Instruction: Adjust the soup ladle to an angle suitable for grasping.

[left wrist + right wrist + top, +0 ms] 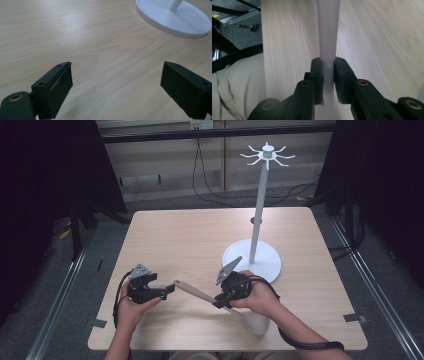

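One pale spatula (pixel 200 293) lies slantwise at lower centre of the high view, handle tip toward upper left, broad end toward lower right. Right gripper (pixel 220 301) pinches its handle; left gripper (pixel 169 291), jaws spread, holds nothing.

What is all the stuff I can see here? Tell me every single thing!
spatula: one, pale pink, held over the table's near edge, handle towards the left gripper
stand: one, white, round base on the table's right half, tall pole with hooks on top
table: one, light wood, centre
cables: black, on the floor behind the table
left gripper: one, black, open, empty
right gripper: one, black, shut on the spatula
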Action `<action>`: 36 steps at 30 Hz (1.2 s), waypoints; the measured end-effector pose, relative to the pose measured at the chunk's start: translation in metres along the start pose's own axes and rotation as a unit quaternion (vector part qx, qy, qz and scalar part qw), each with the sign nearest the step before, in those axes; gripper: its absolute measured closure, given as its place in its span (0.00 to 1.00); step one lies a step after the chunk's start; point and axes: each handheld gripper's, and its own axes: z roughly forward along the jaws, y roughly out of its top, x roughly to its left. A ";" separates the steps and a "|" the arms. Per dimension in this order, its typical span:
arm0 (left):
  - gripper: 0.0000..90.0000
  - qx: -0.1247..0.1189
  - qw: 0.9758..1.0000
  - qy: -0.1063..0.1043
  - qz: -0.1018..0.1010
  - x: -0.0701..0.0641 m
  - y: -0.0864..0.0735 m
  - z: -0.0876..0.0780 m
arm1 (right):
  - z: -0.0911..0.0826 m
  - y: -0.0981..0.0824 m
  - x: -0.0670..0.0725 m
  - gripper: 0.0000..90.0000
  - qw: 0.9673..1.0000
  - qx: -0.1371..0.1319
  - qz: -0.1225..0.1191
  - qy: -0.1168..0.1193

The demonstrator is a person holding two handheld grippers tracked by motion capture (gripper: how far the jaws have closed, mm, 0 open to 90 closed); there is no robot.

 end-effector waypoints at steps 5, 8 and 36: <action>0.11 0.001 1.000 0.000 -0.001 0.000 0.000 0.001 | -0.014 -0.003 -0.004 0.87 1.000 -0.028 0.013 0.000; 0.11 0.001 1.000 -0.002 0.000 0.000 0.000 0.001 | -0.024 -0.005 -0.007 0.87 0.999 -0.050 0.021 -0.007; 0.11 0.007 1.000 -0.008 0.007 -0.004 0.000 0.003 | -0.085 -0.014 -0.020 0.87 0.962 -0.262 0.067 -0.030</action>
